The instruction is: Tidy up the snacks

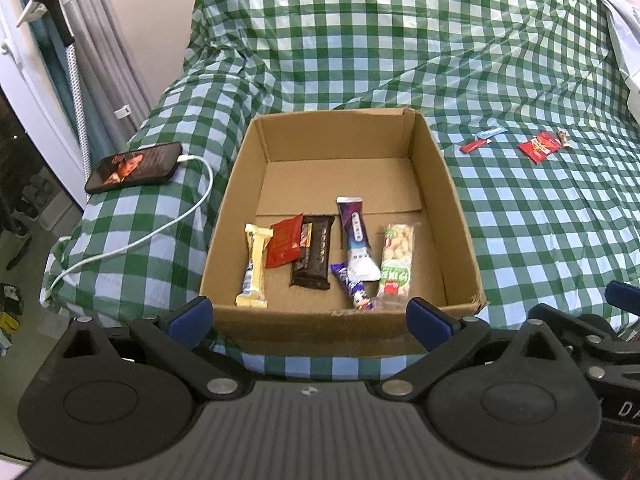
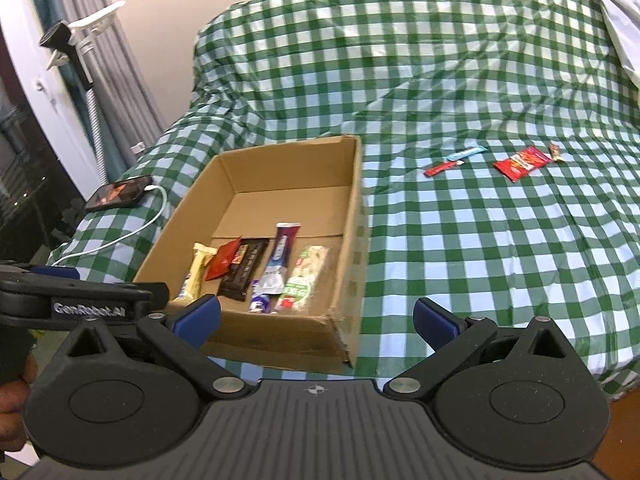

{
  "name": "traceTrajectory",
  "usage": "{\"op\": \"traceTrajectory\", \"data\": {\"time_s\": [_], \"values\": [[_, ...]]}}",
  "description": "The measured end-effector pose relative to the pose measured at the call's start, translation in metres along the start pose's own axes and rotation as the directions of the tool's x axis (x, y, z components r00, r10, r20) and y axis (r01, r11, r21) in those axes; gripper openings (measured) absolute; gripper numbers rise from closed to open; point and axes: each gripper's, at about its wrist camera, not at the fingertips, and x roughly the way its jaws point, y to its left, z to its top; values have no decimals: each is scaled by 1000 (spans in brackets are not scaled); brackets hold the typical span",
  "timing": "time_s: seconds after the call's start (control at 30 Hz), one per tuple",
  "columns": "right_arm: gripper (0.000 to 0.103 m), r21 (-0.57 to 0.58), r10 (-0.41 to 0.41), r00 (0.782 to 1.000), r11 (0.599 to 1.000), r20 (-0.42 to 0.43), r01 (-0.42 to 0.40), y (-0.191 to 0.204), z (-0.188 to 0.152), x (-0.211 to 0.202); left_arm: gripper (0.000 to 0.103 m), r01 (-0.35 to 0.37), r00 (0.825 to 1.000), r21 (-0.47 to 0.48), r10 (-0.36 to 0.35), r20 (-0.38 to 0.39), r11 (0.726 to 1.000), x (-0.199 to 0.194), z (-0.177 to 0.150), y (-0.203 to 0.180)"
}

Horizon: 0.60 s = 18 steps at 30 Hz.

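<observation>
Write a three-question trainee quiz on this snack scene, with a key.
1. True or false: the left claw holds a snack.
2. How many snacks lie outside the box?
3. What lies left of the box? A) phone B) cup C) book

Key:
1. False; both claws are open and empty, the right claw too.
2. Four: red stick, blue stick, red pack, brown candy.
3. A, the phone.

"GenRobot.AI" in pale letters on the black body of the left tool [image 2: 188,312], seen from the right wrist view. Letters "DA", cut off at the frame edge, on the black body of the right tool [image 1: 624,294] in the left wrist view. Print on the snack wrappers [image 1: 394,264] too small to read.
</observation>
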Motion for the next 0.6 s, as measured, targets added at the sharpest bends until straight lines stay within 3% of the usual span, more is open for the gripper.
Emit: {"op": "traceTrajectory", "data": {"time_s": [0.6], "values": [[102,154,-175,983,974,45,167,-94,34,-2,103,61,998,91,-64,25,994,24,65,-66]]}}
